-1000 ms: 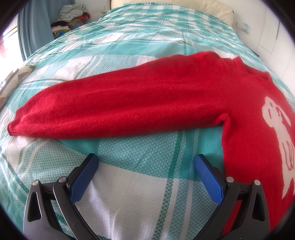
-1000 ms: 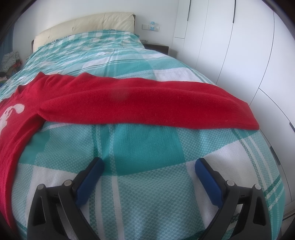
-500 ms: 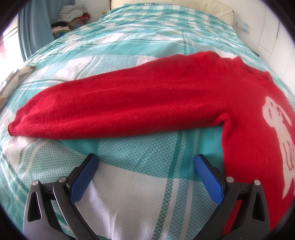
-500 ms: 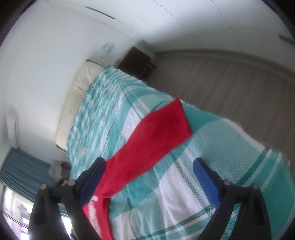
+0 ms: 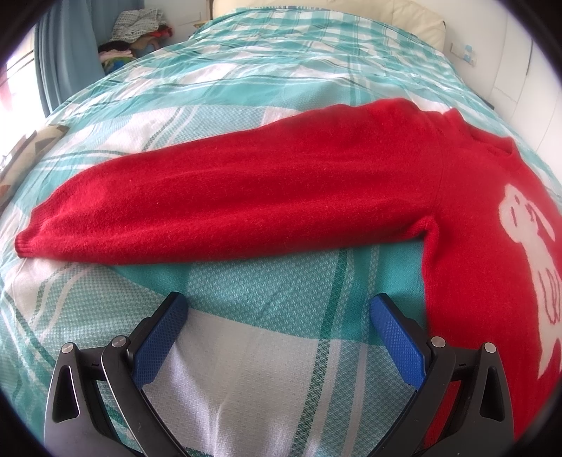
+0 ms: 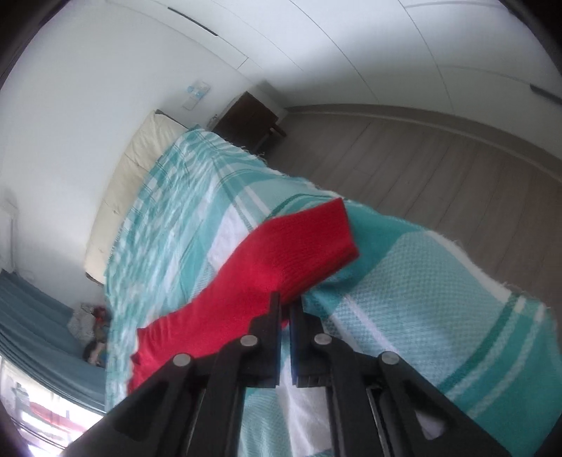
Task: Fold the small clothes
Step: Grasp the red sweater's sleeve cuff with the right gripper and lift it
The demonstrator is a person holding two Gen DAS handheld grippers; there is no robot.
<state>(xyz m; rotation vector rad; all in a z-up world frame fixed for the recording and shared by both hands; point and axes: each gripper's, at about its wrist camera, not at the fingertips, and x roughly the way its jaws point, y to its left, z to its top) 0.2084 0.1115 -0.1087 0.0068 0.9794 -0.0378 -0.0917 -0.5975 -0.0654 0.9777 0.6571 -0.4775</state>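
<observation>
A small red sweater (image 5: 316,190) with a white dog motif lies spread flat on the bed. In the left wrist view its left sleeve stretches out to the left. My left gripper (image 5: 277,313) is open and empty, hovering over the bedspread just below that sleeve. In the right wrist view the camera is rolled sideways. My right gripper (image 6: 285,306) is shut on the lower edge of the sweater's right sleeve (image 6: 281,253), near its cuff end by the bed's side edge.
The bed carries a teal and white checked bedspread (image 5: 246,369) and a cream headboard (image 6: 130,175). A dark nightstand (image 6: 249,119) and wooden floor (image 6: 439,168) lie beyond the bed edge. White wardrobes line the wall. A pile of clothes (image 5: 137,24) sits by the blue curtain.
My right gripper rolled sideways, moved onto the right sleeve and closed from wide open to shut on its edge. My left gripper has stayed still and open.
</observation>
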